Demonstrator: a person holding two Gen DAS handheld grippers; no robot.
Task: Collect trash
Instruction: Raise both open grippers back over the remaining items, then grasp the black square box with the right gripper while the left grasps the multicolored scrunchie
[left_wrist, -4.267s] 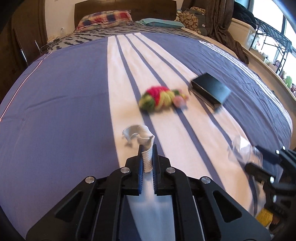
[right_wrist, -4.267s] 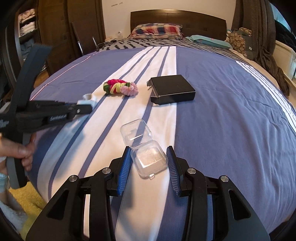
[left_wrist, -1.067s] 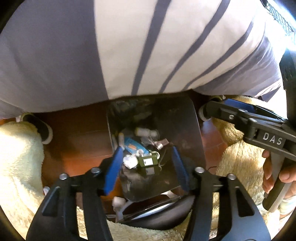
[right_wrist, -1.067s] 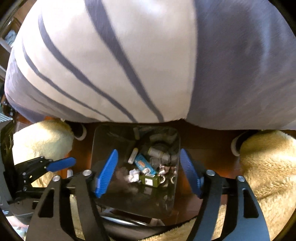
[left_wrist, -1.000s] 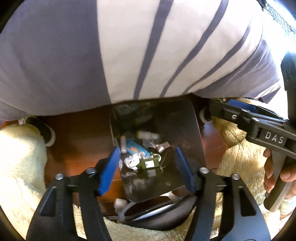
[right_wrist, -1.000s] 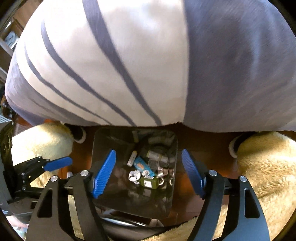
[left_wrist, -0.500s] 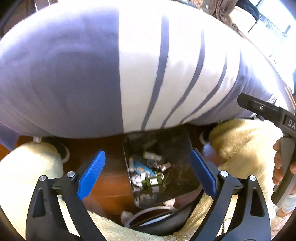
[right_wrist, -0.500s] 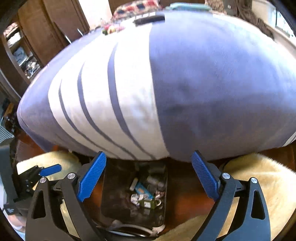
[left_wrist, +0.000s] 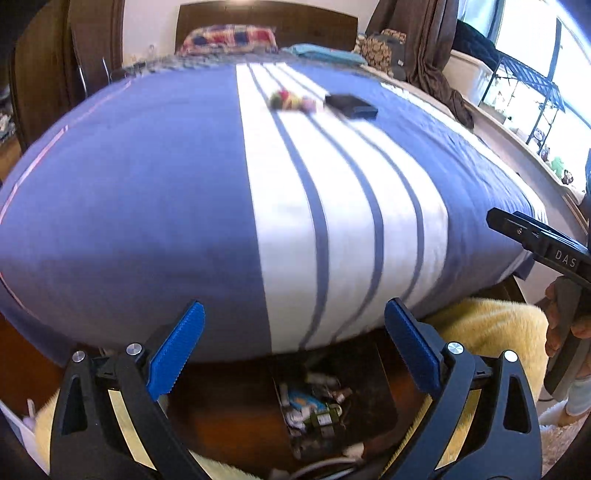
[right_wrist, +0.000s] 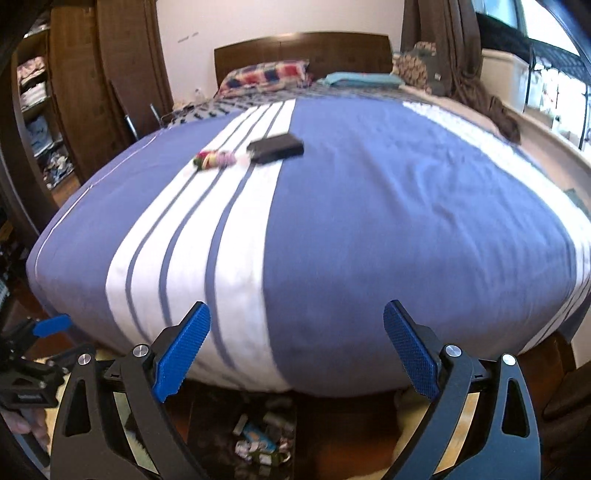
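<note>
Bed (left_wrist: 147, 184) carries the remaining items far up its white stripes toward the headboard edge: black box (right_wrist: 276, 147), long axis crosswise, then colourful scrunchie (right_wrist: 214, 159). Right gripper (right_wrist: 295, 354) and left gripper (left_wrist: 291, 350) gape empty; left's jaws are opening. Neither hand is clearly nearer.

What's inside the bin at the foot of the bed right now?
The bin holds mixed litter: small white bottles, a blue packet, a green-labelled item and crumpled scraps. Its near end is cut off by the frame edge, and anything beneath the top layer is hidden.
</note>
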